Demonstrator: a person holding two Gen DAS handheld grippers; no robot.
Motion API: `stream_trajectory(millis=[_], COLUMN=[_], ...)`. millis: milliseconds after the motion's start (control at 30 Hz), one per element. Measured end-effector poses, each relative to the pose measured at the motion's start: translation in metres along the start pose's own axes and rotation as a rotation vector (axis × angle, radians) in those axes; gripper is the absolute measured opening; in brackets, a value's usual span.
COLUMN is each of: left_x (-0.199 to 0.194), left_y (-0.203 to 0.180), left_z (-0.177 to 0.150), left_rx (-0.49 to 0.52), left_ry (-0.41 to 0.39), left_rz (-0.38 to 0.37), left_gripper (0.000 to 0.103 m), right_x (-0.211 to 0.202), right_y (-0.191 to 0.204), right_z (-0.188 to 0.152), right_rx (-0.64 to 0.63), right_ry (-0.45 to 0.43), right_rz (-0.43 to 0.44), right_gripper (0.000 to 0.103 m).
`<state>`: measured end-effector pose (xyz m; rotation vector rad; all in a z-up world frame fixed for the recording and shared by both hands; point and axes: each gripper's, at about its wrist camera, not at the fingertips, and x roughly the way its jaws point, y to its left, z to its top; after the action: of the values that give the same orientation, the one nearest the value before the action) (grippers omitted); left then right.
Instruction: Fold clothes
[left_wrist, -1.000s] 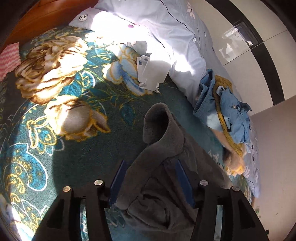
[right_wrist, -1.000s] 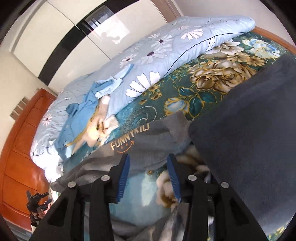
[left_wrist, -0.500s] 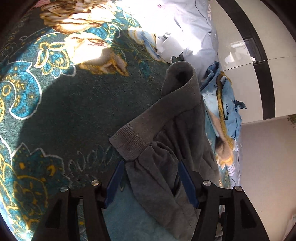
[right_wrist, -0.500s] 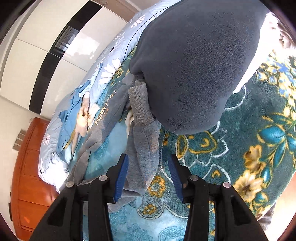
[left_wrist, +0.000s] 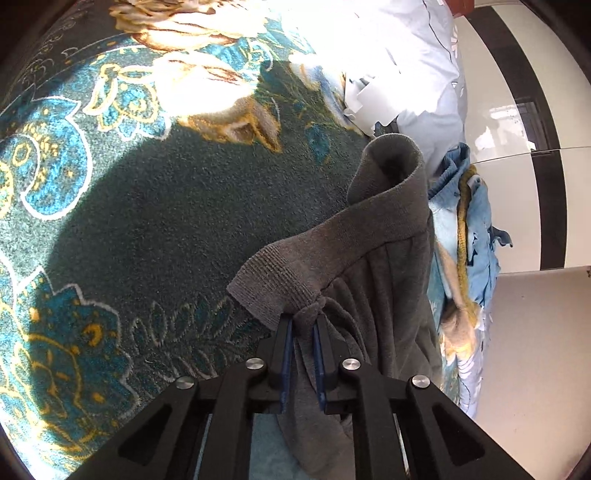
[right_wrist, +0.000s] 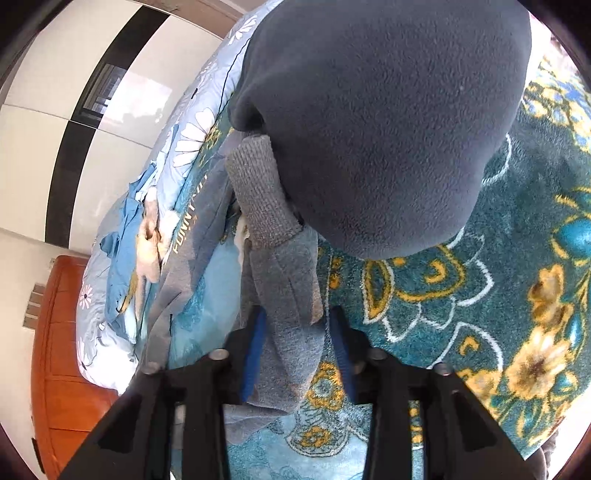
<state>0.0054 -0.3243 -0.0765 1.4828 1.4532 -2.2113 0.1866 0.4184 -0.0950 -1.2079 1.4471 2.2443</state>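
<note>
**Mia:** What was the biggest thing there?

**Ben:** The flowery blanket (left_wrist: 140, 206). It was dark green and blue with gold flowers, and it covered the bed. A pale blue quilt with daisies (right_wrist: 192, 125) lay along its far side.

**Mia:** And next?

**Ben:** A big dark blue fleece (right_wrist: 384, 122) filled the top of the right view. Then came the grey sweater (left_wrist: 384, 258). It lay on the blanket, near a heap of light blue clothes (left_wrist: 476, 236). It had gold letters on it.

**Mia:** What did the left gripper (left_wrist: 302, 325) do?

**Ben:** It pointed forward, low over the blanket. Its jaws were nearly together, pinching a bunch of the grey sweater just under the ribbed band.

**Mia:** And the right gripper (right_wrist: 295, 325)?

**Ben:** It pointed at the fleece. Its jaws were spread apart. The sweater's grey sleeve (right_wrist: 284, 291) lay between them, and its ribbed cuff (right_wrist: 258, 192) touched the fleece's edge. I could not tell if the jaws touched the sleeve.
</note>
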Motion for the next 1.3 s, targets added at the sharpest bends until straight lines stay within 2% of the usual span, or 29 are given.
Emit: stream_trajectory(millis=[33, 100, 267, 400, 500, 567, 700, 767, 800, 833, 900, 1000, 1067, 1300], left_x=[-0.004, -0.013, -0.052, -0.092, -0.102, -0.096, -0.073, -0.073, -0.074, -0.081, -0.105, -0.135, -0.137, -0.086], left_y=[-0.003, -0.011, -0.05, -0.064, -0.039, 0.0, 0.086, 0.107, 0.117, 0.122, 0.125, 0.12, 0.122, 0.108], left_z=[0.0, 0.006, 0.022, 0.023, 0.017, 0.015, 0.004, -0.005, -0.009, -0.01, -0.006, 0.004, 0.006, -0.013], left_rx=[0.005, 0.02, 0.135, 0.241, 0.278, 0.219, 0.015, -0.033, -0.056, -0.071, -0.084, -0.026, -0.017, 0.014], left_ry=[-0.002, -0.003, -0.052, -0.105, -0.115, -0.099, -0.049, -0.06, -0.068, -0.094, -0.157, -0.23, -0.221, -0.101], left_rz=[-0.019, -0.08, -0.203, -0.358, -0.328, -0.287, -0.186, -0.16, -0.147, -0.146, -0.198, -0.167, -0.154, -0.106], left_gripper=[0.009, 0.009, 0.009, 0.009, 0.009, 0.009, 0.009, 0.009, 0.003, 0.002, 0.002, 0.002, 0.002, 0.002], right_x=[0.0, -0.002, -0.036, -0.075, -0.091, -0.082, -0.045, -0.034, -0.034, -0.034, -0.037, -0.04, -0.035, -0.037], right_y=[0.004, 0.014, 0.059, 0.082, 0.067, 0.043, -0.011, -0.029, -0.032, -0.035, -0.035, -0.022, -0.021, -0.021], right_z=[0.001, 0.004, 0.032, 0.041, 0.026, 0.01, -0.022, -0.031, -0.032, -0.033, -0.032, -0.032, -0.034, -0.032], right_rx=[-0.017, -0.051, -0.149, -0.209, -0.208, -0.189, -0.083, -0.037, -0.028, -0.019, -0.015, -0.085, -0.1, -0.127], right_ry=[0.0, -0.004, -0.092, -0.184, -0.215, -0.168, -0.032, 0.006, 0.006, 0.006, 0.001, -0.003, 0.004, -0.004], right_rz=[0.001, 0.009, 0.12, 0.219, 0.257, 0.213, 0.118, 0.099, 0.095, 0.092, 0.106, 0.087, 0.063, 0.032], right_gripper=[0.008, 0.007, 0.006, 0.006, 0.006, 0.006, 0.006, 0.006, 0.006, 0.006, 0.006, 0.006, 0.006, 0.01])
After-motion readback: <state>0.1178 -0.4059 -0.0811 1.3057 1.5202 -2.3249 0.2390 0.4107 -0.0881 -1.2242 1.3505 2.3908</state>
